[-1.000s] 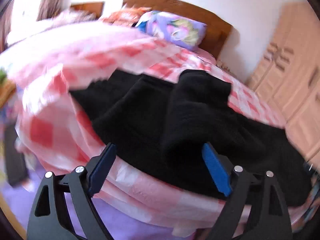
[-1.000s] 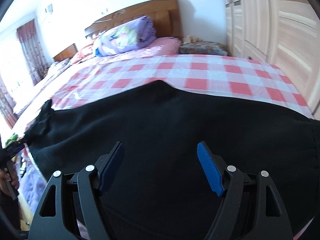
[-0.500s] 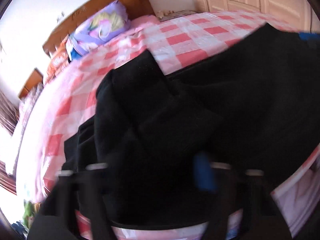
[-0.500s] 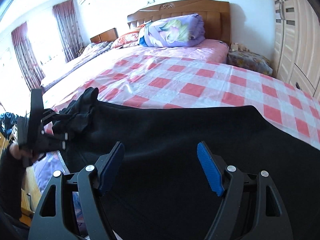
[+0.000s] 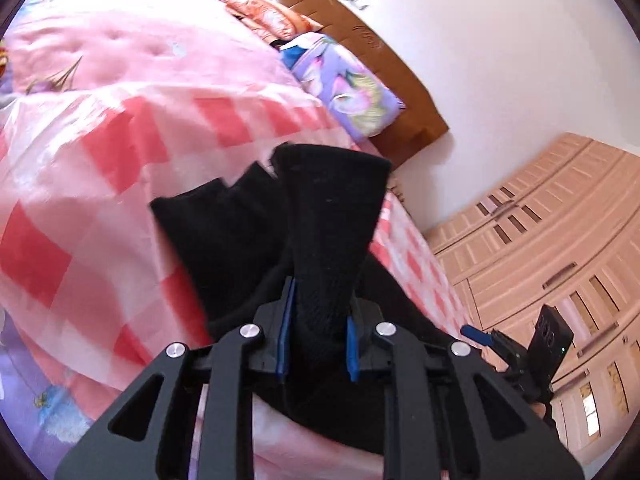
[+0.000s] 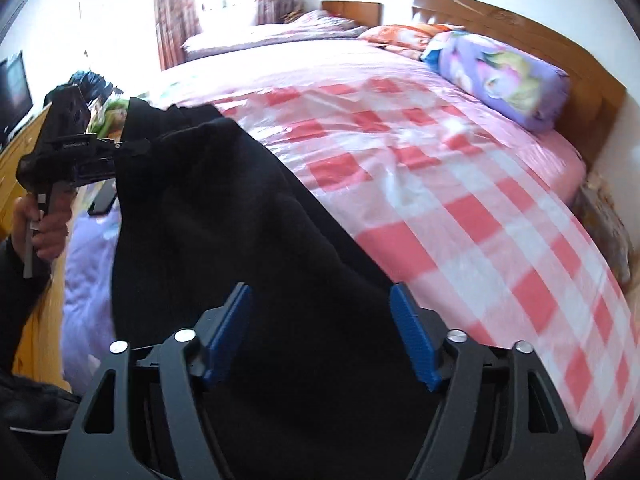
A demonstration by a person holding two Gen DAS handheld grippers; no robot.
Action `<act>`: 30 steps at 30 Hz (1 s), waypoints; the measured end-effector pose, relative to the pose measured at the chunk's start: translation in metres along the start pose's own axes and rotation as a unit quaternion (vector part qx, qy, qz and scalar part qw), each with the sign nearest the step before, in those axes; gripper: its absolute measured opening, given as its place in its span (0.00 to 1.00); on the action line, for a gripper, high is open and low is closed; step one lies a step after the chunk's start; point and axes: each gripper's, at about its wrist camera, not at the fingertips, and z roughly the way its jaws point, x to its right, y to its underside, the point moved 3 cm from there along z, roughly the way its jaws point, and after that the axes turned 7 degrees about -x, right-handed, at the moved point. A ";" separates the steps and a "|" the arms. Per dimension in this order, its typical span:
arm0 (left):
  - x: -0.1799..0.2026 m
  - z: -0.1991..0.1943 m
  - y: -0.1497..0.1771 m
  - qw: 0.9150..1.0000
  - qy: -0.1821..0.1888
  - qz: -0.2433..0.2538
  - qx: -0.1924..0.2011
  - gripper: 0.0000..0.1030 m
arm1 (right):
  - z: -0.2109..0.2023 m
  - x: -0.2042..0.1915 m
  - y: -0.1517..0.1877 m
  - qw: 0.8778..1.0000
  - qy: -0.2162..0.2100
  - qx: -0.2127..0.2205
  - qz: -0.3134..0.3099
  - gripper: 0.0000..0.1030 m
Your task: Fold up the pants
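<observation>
Closing now, the left gripper (image 5: 316, 340), blue pads squeezing in on a thick bunch of the black pants (image 5: 328, 216) near one end, cloth fanning up and out beyond the jaws. Looks lifted there, off the checked bedsheet (image 5: 80, 184), with more black cloth hanging down behind. Seen from the right wrist view, same left gripper (image 6: 132, 146) out at the far end, fabric gathered into it, a hand (image 6: 44, 224) wrapped round the handle.

Closing too, the right gripper (image 6: 320, 336), but jaws well apart, pads not pressing anything; pants (image 6: 240, 240) spread dark beneath and between them, draped over the near edge of the bed and running away toward the left gripper. Whether the cloth actually sits up between the pads, hard to tell.

Handling, as a guess: soft, thick, knit-looking stuff, some weight to it, limp, sagging wherever unsupported. Not slippery, not fragile; should bunch readily and stay put in a pinch. Several layers stacked in the left grip, so a firm squeeze needed to keep all of them. Best hold for the right side probably at the opposite end or along the edge nearest the pads, pinching through all layers at once, then pulling taut against the left before laying flat on the sheet.

Containers: none in play. Wardrobe (image 5: 560, 240) doors shut along the wall, contents hidden. Floral pillow (image 6: 504, 80) up by the headboard (image 6: 520, 36), well apart from the work.
</observation>
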 end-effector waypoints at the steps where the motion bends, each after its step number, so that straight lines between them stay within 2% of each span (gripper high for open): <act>1: -0.003 0.000 -0.002 1.000 -0.005 -0.003 0.001 0.23 | 0.006 0.002 -0.004 1.000 -0.009 -0.006 0.002 0.52; 3: -0.005 0.002 -0.004 1.000 -0.013 -0.008 0.002 0.26 | 0.023 0.009 -0.012 0.999 -0.024 -0.020 0.008 0.40; 5: -0.008 0.002 -0.002 1.000 -0.012 -0.009 0.001 0.35 | 0.033 0.010 -0.016 0.999 -0.034 -0.032 0.005 0.32; 9: -0.014 -0.017 0.006 1.000 -0.014 0.001 -0.001 0.36 | 0.044 0.007 -0.017 0.999 -0.032 -0.042 -0.012 0.30; 12: -0.015 -0.019 0.008 1.000 -0.016 0.008 0.004 0.31 | 0.048 0.010 -0.019 0.999 -0.033 -0.038 -0.007 0.28; 13: -0.012 -0.019 0.008 0.999 -0.027 0.020 0.009 0.20 | 0.047 0.009 -0.018 0.999 -0.030 -0.035 -0.007 0.24; 14: -0.009 -0.017 0.007 0.999 -0.036 0.031 0.011 0.19 | 0.045 0.004 -0.017 0.999 -0.024 -0.028 -0.014 0.17; 15: -0.004 -0.018 0.007 0.998 -0.040 0.039 0.015 0.19 | 0.043 0.000 -0.017 0.999 -0.011 -0.024 -0.023 0.14; 18: 0.011 -0.030 0.007 0.997 -0.033 0.058 0.038 0.18 | 0.028 -0.011 -0.019 0.998 0.034 0.001 -0.048 0.13; 22: 0.024 -0.036 0.002 0.995 -0.042 0.071 0.062 0.18 | 0.004 -0.004 -0.030 0.996 0.065 0.039 -0.039 0.13; 25: 0.013 -0.019 0.001 0.996 -0.062 0.057 0.038 0.18 | 0.026 0.006 -0.029 0.997 0.065 0.005 -0.029 0.13; 26: 0.009 -0.013 0.004 0.995 -0.078 0.057 0.031 0.19 | 0.035 0.008 -0.026 0.998 0.061 -0.011 -0.024 0.17; 27: 0.006 -0.008 0.006 0.993 -0.099 0.061 0.026 0.20 | 0.045 0.010 -0.022 0.998 0.054 -0.026 -0.017 0.26; 28: 0.004 -0.006 0.010 0.990 -0.121 0.067 0.021 0.24 | 0.046 0.010 -0.020 0.998 0.050 -0.018 -0.013 0.29; 29: 0.002 -0.008 0.014 0.988 -0.138 0.071 0.022 0.30 | 0.042 0.010 -0.018 0.999 0.033 -0.009 -0.002 0.41; 30: -0.001 -0.012 0.015 0.987 -0.142 0.071 0.027 0.34 | 0.037 0.011 -0.016 1.000 0.013 -0.006 0.013 0.60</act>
